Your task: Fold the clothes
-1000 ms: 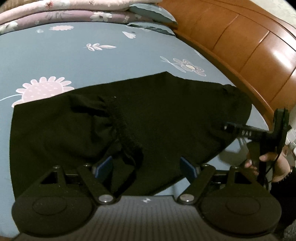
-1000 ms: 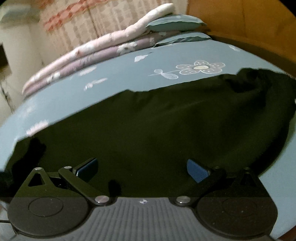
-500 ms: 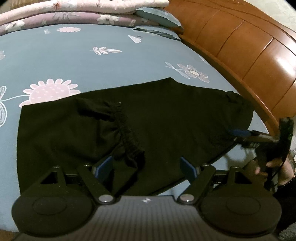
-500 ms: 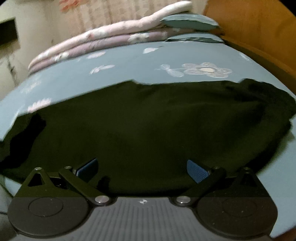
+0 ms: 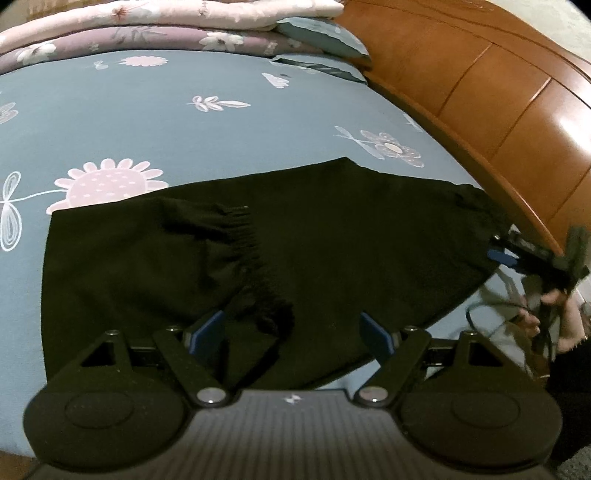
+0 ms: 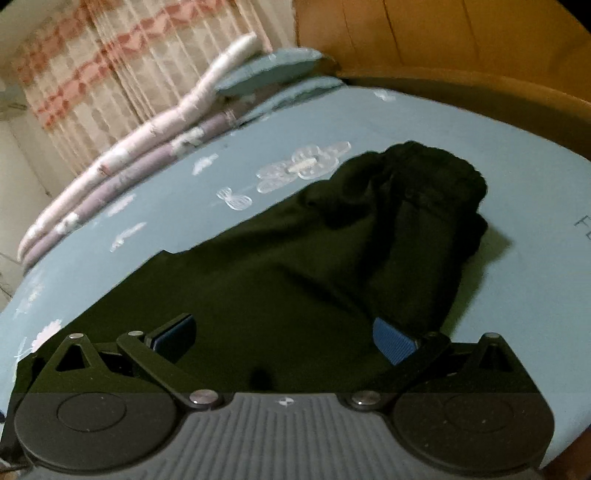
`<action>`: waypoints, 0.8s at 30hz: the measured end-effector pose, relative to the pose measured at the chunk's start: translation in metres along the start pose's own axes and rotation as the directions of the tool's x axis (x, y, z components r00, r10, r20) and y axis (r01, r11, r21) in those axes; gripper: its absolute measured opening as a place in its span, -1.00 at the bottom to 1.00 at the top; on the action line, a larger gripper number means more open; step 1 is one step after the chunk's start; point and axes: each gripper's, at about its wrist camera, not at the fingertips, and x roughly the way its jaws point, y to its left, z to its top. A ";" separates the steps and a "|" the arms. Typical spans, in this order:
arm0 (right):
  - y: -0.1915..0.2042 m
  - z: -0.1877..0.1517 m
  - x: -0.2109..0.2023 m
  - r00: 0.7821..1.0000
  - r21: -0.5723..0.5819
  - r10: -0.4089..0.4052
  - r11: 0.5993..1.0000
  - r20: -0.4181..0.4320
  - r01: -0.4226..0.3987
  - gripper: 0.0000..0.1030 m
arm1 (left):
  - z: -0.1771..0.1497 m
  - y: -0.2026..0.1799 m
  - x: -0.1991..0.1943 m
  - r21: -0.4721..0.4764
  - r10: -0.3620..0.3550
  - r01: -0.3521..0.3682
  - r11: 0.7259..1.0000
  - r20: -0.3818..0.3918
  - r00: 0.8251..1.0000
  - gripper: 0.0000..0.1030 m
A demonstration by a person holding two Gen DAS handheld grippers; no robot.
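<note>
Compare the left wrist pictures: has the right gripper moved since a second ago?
Yes. The right gripper has drawn back rightward off the black garment to its right edge, closer to the wooden headboard.

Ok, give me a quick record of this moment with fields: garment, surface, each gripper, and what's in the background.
garment: black garment, spread on the bed, part folded over with a gathered edge showing
surface: blue floral bedsheet
left gripper: open, jaws wide over the garment's near edge, nothing clamped
right gripper: open, at the garment's bunched end
background: folded quilts, wooden headboard, curtain
fold state: unfinished
</note>
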 end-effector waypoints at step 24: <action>-0.058 0.006 -0.032 0.981 0.272 0.032 0.958 0.193 -0.085 1.00 | 0.006 -0.017 0.017 0.023 0.004 -0.003 1.000 -0.023 1.000 0.56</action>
